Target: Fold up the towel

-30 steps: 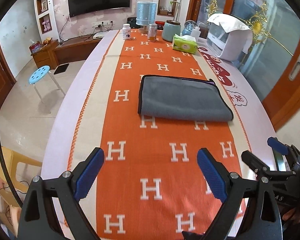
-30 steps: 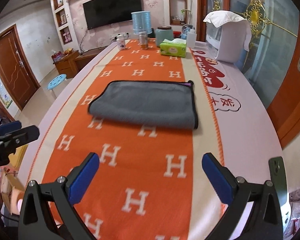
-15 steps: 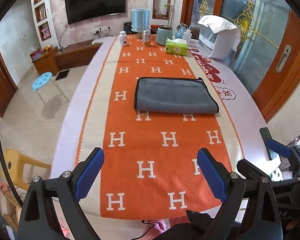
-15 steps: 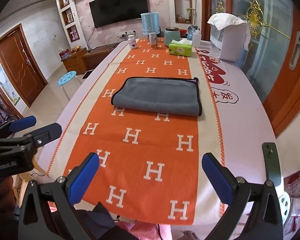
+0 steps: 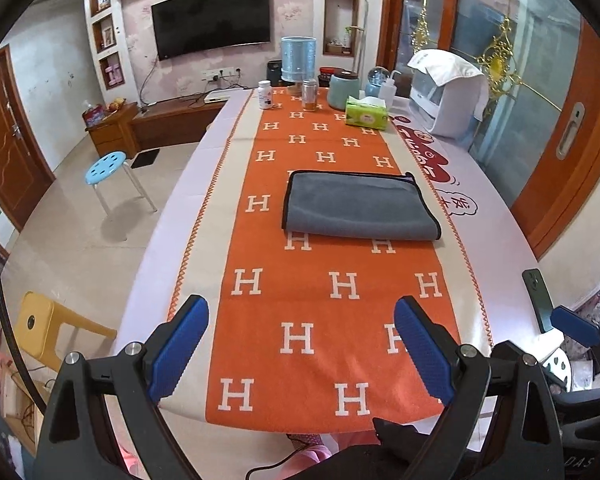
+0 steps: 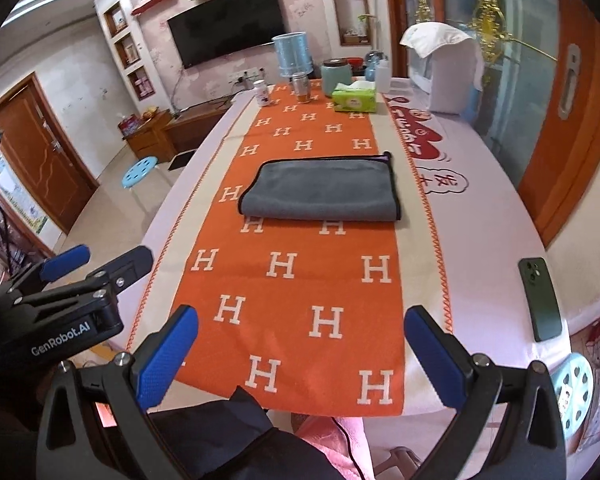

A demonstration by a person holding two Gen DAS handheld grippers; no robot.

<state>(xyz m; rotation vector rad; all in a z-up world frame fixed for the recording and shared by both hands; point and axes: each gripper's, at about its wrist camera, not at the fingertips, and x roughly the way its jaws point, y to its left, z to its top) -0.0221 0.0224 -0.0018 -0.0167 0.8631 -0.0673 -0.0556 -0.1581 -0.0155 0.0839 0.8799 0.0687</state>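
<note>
A grey towel (image 5: 358,212) with a dark edge lies folded flat on the orange H-patterned runner (image 5: 320,300), in the middle of the table; it also shows in the right wrist view (image 6: 320,194). My left gripper (image 5: 300,348) is open and empty, held off the table's near edge, well short of the towel. My right gripper (image 6: 300,356) is open and empty, also back past the near edge. The left gripper also shows at the left of the right wrist view (image 6: 96,258).
A green phone (image 6: 539,298) lies near the table's right front corner. Bottles, jars, a tissue box (image 5: 366,114) and a white appliance (image 5: 446,96) stand at the far end. A blue stool (image 5: 108,164) and a yellow stool (image 5: 48,328) stand on the floor at left.
Both grippers have drawn back and up from the table, so the towel looks farther away. The towel has not moved. Both grippers stay open.
</note>
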